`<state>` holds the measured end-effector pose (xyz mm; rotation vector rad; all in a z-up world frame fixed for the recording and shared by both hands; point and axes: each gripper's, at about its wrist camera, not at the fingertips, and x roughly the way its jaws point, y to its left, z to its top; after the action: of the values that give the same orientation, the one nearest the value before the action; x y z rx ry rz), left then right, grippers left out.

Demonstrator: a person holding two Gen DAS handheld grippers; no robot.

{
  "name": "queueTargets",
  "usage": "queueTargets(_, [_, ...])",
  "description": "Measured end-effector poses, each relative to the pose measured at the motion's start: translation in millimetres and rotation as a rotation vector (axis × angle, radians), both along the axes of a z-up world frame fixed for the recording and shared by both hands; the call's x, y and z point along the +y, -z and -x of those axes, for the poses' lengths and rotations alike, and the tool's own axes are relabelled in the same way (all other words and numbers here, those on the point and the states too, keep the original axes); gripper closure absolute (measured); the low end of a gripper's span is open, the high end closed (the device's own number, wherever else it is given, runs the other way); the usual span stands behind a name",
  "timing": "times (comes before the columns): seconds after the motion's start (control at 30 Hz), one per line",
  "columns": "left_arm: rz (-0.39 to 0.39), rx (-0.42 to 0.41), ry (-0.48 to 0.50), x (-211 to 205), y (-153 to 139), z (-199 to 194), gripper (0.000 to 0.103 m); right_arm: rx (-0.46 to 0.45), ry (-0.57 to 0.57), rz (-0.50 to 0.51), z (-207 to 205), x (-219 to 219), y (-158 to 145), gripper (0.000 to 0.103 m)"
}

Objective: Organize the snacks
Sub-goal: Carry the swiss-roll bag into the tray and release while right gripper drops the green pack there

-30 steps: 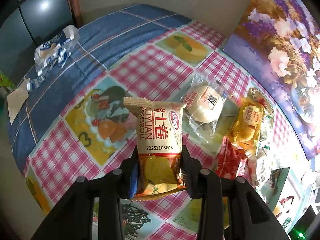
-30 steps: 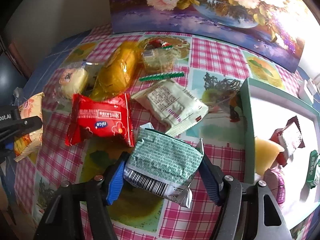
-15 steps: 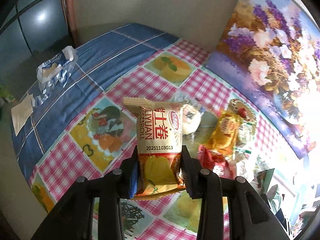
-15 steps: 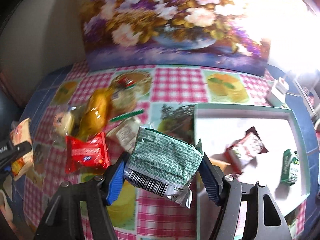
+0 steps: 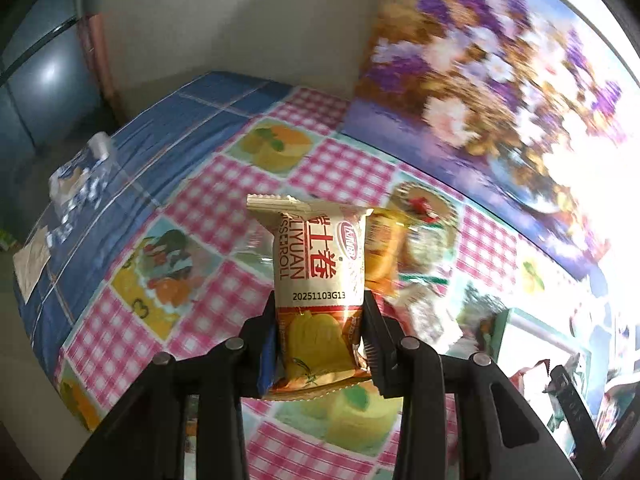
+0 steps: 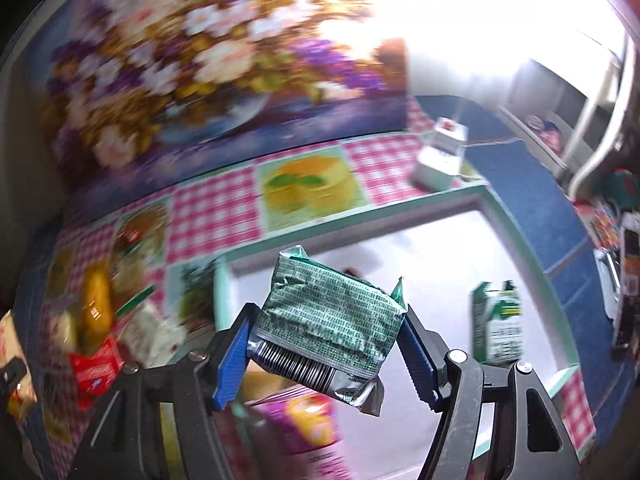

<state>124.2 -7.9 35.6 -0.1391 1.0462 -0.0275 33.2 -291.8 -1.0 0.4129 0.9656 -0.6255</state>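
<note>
My left gripper (image 5: pixel 320 332) is shut on a cream and orange Swiss roll packet (image 5: pixel 318 280), held upright above the checked tablecloth (image 5: pixel 332 168). My right gripper (image 6: pixel 326 336) is shut on a green and silver snack packet (image 6: pixel 328 320), hanging over the near left part of a white tray with a mint-green rim (image 6: pixel 352 220). In the tray lie a green packet (image 6: pixel 498 324) at the right and a purple and yellow packet (image 6: pixel 308 424) under my gripper. Loose snacks stay on the cloth: a yellow one (image 6: pixel 96 308), a red one (image 6: pixel 94 368) and a white one (image 6: pixel 150 332).
A flower painting (image 5: pixel 500 80) leans against the wall behind the table. A small white box (image 6: pixel 440 156) stands beyond the tray's far rim. Crumpled wrappers (image 5: pixel 80 184) lie on the blue cloth at the far left. Cluttered items sit past the table's right edge (image 6: pixel 624 280).
Both grippers have risen and swung right toward the tray, each keeping its packet. The right one went from over the loose snacks to over the tray.
</note>
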Motion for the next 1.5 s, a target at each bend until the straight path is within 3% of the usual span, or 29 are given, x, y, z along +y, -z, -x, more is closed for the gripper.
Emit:
queueTargets(0.1, [0.025,0.001,0.061,-22.7,-3.3,4.7,0.064,0.002,0.056,-0.001,8.3,-19.8,0.0,0.032])
queueTargets(0.73, [-0.156,-0.074,0.362,-157.0,-14.3,51.6,0.064,0.006,0.266,-0.044,49.7,-85.0,6.7,0.032])
queueTargets(1.1, [-0.138,-0.033,0.512,-220.5,3.8,73.9,0.064,0.01,0.352,-0.053,69.3,-109.4,10.7,0.031])
queueTargets(1.5, [-0.076,0.08,0.593,-245.8,33.7,83.2,0.064,0.013,0.393,-0.068,79.0,-118.1,16.4,0.031])
